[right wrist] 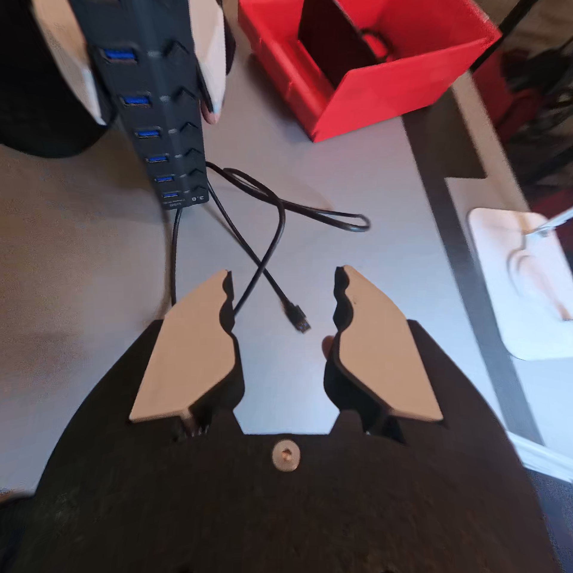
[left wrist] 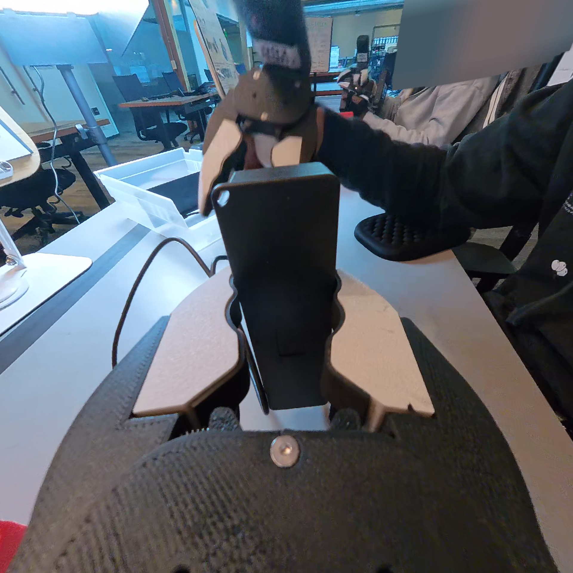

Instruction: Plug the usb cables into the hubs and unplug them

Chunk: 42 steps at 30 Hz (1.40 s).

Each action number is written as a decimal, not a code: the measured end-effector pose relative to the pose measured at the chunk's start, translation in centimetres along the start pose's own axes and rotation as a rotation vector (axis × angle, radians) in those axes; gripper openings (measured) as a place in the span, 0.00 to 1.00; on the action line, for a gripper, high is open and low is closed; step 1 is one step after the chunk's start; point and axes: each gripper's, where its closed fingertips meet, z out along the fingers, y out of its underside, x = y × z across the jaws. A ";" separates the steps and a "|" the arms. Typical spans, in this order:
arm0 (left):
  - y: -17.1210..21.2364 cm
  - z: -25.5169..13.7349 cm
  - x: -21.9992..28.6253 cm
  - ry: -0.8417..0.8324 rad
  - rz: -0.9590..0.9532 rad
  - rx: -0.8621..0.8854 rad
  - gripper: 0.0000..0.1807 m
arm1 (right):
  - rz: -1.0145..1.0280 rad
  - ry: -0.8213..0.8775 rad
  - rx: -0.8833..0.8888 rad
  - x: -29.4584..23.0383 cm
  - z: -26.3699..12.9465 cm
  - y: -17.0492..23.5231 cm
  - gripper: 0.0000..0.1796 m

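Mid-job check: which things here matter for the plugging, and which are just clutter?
For the job: USB hub, clamped in the left hand-held gripper; loose USB cable plug; open right hand-held gripper.

Lying about: red bin, clear plastic tray, white stand base.

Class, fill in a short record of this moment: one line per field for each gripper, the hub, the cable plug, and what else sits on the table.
left gripper: shut on the black hub
hub: held up off the table, blue ports all empty
right gripper: open, holding nothing
cable plug: loose on the table between the right gripper's fingers
cable: looped on the table, runs from the hub's end
red box: on the table beyond the cable
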 end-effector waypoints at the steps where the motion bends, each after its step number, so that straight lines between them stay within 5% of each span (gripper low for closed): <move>1: 0.0 -0.1 0.1 0.003 -0.002 0.000 0.31 | 0.014 0.012 -0.005 0.1 1.4 0.1 0.36; 5: 0.4 -0.1 0.0 -0.005 0.002 -0.028 0.31 | -0.196 0.281 -0.074 2.3 3.0 -0.9 0.37; 9: 0.3 0.1 0.3 0.028 -0.015 -0.021 0.31 | -0.398 0.272 -0.154 0.7 3.5 -2.5 0.39; 10: 0.4 0.2 0.4 0.035 -0.017 -0.023 0.31 | -0.434 0.261 -0.193 0.5 4.2 -2.2 0.36; 13: 0.5 0.1 0.4 0.025 -0.001 -0.036 0.31 | -0.534 0.251 -0.306 0.5 6.3 -0.2 0.07; 25: 1.7 -3.8 -6.7 -0.264 -0.248 -0.013 0.31 | -0.304 -0.292 -0.128 -8.3 -3.1 -1.2 0.02; 30: 2.7 -2.0 -5.4 -0.177 -0.285 -0.064 0.31 | -0.478 -0.476 0.201 -14.9 -4.4 -7.2 0.02; 34: 1.2 0.9 -1.8 -0.064 -0.231 -0.051 0.30 | -0.376 -0.229 0.390 -10.7 -1.1 -10.5 0.03; 38: 2.0 1.6 -1.6 -0.146 -0.125 -0.161 0.30 | -0.241 -0.128 0.449 -7.5 0.4 -10.2 0.03; 42: 2.3 1.0 -1.9 -0.126 -0.180 -0.158 0.30 | -0.302 0.010 0.369 -6.1 0.6 -9.8 0.04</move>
